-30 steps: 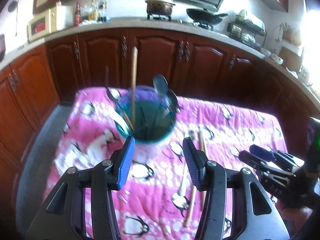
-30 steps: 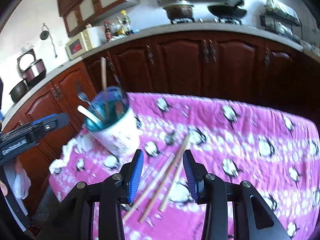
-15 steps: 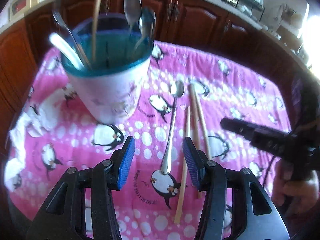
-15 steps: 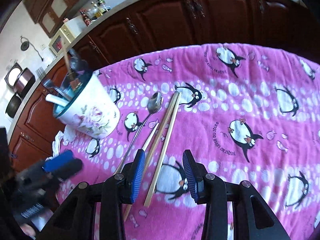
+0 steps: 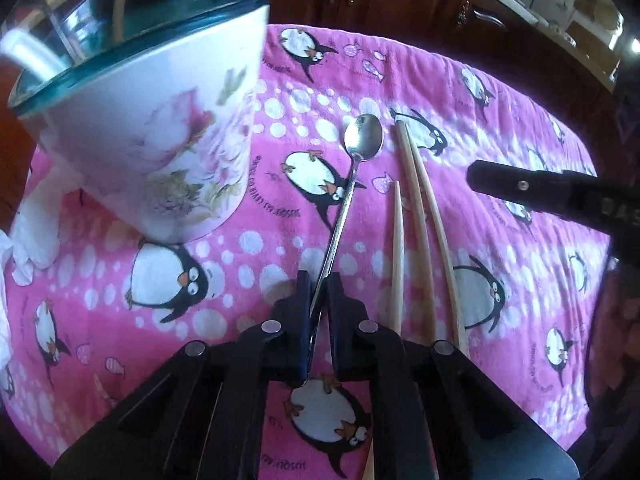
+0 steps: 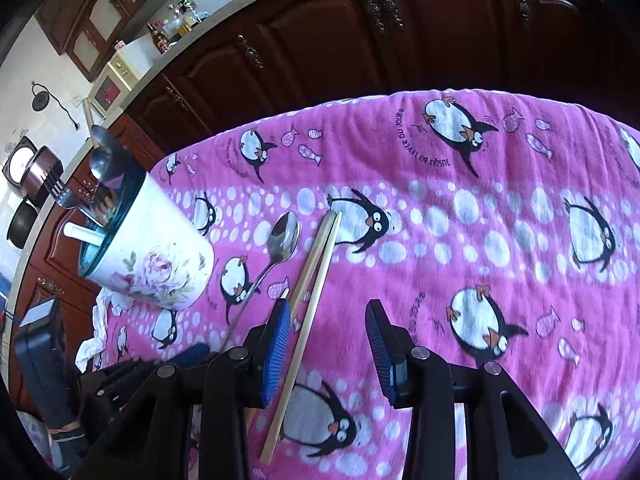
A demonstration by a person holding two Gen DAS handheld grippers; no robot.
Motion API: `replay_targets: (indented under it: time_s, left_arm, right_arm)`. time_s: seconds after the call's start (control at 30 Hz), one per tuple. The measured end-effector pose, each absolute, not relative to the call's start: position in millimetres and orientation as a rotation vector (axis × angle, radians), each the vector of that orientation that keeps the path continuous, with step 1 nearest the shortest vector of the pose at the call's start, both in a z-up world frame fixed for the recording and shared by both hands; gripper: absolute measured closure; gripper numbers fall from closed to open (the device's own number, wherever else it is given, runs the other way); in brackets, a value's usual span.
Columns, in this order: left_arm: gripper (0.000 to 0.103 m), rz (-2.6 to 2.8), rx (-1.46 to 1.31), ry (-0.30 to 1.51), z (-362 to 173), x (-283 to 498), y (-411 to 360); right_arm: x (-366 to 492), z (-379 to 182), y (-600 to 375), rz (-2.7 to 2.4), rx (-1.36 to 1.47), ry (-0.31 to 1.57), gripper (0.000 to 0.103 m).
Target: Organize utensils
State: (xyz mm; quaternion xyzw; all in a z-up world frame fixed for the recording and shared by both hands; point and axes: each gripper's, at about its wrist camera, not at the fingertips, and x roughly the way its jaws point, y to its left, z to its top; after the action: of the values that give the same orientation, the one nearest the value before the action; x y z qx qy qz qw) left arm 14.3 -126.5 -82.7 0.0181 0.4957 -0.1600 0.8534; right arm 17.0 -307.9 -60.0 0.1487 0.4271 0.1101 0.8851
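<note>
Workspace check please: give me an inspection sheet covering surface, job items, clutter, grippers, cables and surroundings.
Surface: pink penguin cloth over the table.
Job's things: spoon and three chopsticks lying flat; floral cup holds other utensils.
Clutter: white tissue beside the cup.
Grippers: left gripper shut on the spoon handle; right gripper open over one chopstick.
Cables: nothing seen on the table.
Surroundings: dark wood cabinets, counter with appliances.

Cup left on cloth; spoon right of cup; chopsticks right of spoon.
</note>
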Motion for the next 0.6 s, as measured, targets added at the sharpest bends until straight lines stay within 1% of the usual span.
replay_targets:
  time_s: [0.23, 0.37, 0.5, 0.53, 0.57, 0.6]
  left_arm:
    - [0.098, -0.334, 0.061, 1.065, -77.3, -36.4, -84.5]
    - [0.098, -0.303, 0.042, 1.110, -81.0, -65.4, -59.2]
    - [0.098, -0.320, 0.026, 1.127, -79.7, -84.2, -56.0]
    - [0.098, -0.330, 0.021, 1.132, -80.9, -88.9, -58.4]
    - [0.098, -0.344, 0.012, 1.140, -81.0, -91.4, -61.3]
    - [0.098, -0.359, 0.006, 1.145, -80.2, -92.8, -62.9]
  right_arm:
    - [35.2, -65.2, -292.5, 0.242, 0.230, 0.909, 0.077]
    - [46.9, -74.1, -279.6, 0.225, 0.158, 0.945, 0.080]
    - [53.1, -81.4, -268.3, 0.206, 0.104, 0.984, 0.083]
    - [53.1, -81.3, -265.3, 0.195, 0.082, 0.984, 0.085]
    - [52.5, -80.7, -262.3, 0.184, 0.060, 0.984, 0.090]
    - [51.6, -80.2, -259.6, 0.176, 0.039, 0.990, 0.094]
